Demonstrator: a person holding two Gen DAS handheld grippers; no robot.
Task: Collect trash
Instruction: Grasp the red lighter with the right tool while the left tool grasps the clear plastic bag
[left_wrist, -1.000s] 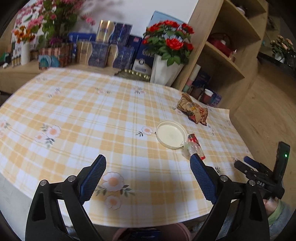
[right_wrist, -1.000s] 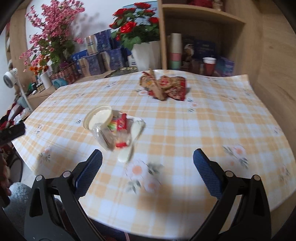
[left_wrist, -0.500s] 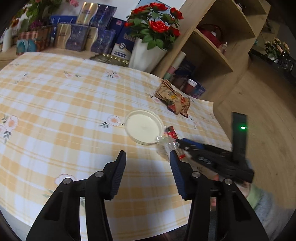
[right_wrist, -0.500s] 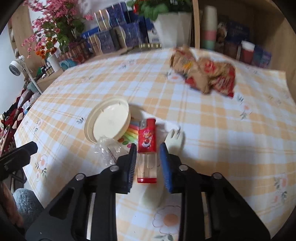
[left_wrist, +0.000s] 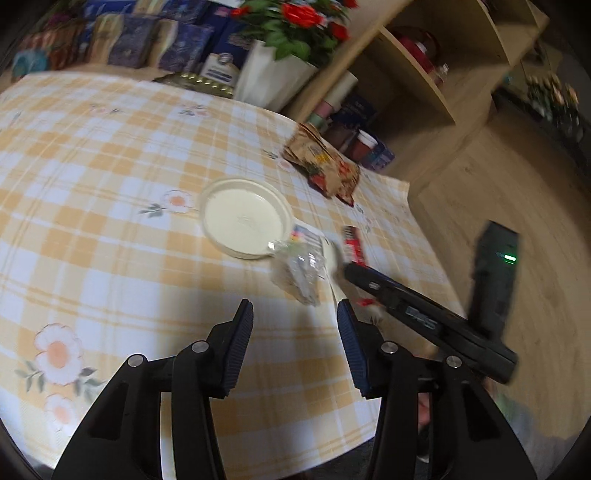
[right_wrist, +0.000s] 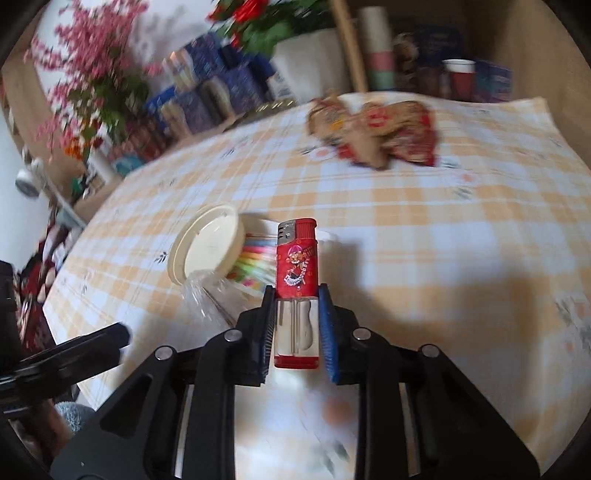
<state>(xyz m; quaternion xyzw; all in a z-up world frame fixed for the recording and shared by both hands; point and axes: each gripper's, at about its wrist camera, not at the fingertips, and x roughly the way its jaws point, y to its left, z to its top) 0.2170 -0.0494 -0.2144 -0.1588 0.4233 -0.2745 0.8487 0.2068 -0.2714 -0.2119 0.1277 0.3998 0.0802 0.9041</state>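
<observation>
Table (right_wrist: 461, 229) is carrying the trash near its front edge. Right gripper (right_wrist: 296, 317) has just been closing and is clamping the lighter (right_wrist: 296, 266) by its clear lower body: light, rigid, slick plastic. Left gripper (left_wrist: 295, 332) is sitting half-open, empty, short of the crinkly wrapper (left_wrist: 297, 271).

A red lighter (right_wrist: 296, 273) with a clear lower half lies lengthwise, cap toward 12 o'clock. At its 10 o'clock sits a cream lid (right_wrist: 207, 248), crumpled clear wrap (right_wrist: 207, 299) just beside it. A crumpled brown-and-red bag (right_wrist: 373, 127) lies well apart at 1 o'clock.
</observation>
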